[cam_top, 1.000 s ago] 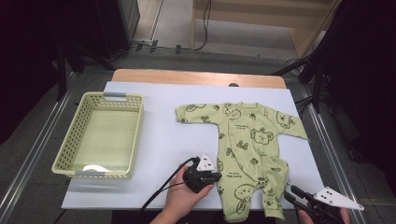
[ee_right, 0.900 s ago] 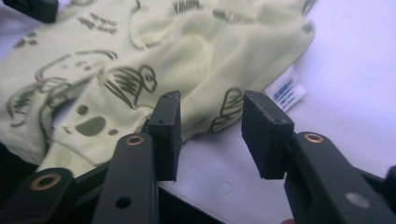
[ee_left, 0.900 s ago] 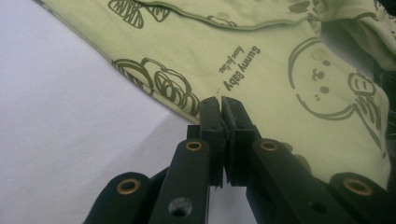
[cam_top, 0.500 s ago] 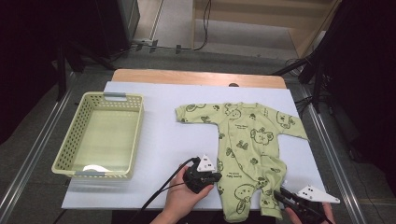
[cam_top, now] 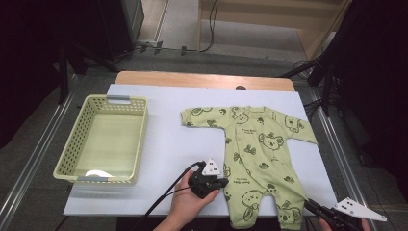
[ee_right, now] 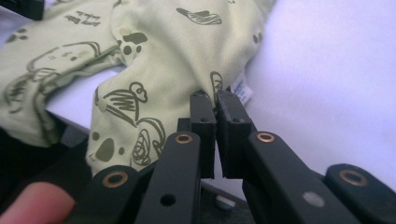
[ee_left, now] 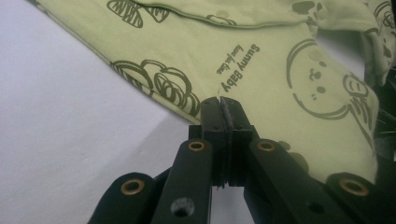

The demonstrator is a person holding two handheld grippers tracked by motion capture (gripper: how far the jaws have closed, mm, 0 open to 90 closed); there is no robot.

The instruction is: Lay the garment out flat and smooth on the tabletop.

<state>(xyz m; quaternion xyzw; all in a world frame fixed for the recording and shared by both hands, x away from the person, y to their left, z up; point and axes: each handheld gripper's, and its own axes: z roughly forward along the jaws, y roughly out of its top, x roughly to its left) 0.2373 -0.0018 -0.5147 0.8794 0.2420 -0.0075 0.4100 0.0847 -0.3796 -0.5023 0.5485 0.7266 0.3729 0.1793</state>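
Observation:
A light green baby romper [cam_top: 260,154] with dark koala prints lies flat on the white table cover [cam_top: 163,139], with its legs toward me. My left gripper [cam_top: 221,183] is shut on the romper's left edge near the hip. In the left gripper view the jaws [ee_left: 222,100] are pressed together on the cloth's hem [ee_left: 187,105]. My right gripper [cam_top: 307,204] is at the cuff of the right leg. Its jaws [ee_right: 209,98] have just been closing and now pinch the cuff's fabric [ee_right: 154,51] beside a small white label [ee_right: 241,91].
A pale green slotted basket [cam_top: 115,99] stands at the left of the table. A strip of bare wood [cam_top: 202,79] runs along the far edge. The table's near edge is just under the romper's feet, with a dark floor around it.
My right gripper moved left to the right leg's cuff and its jaws closed on the cloth. The left gripper and the romper stayed put.

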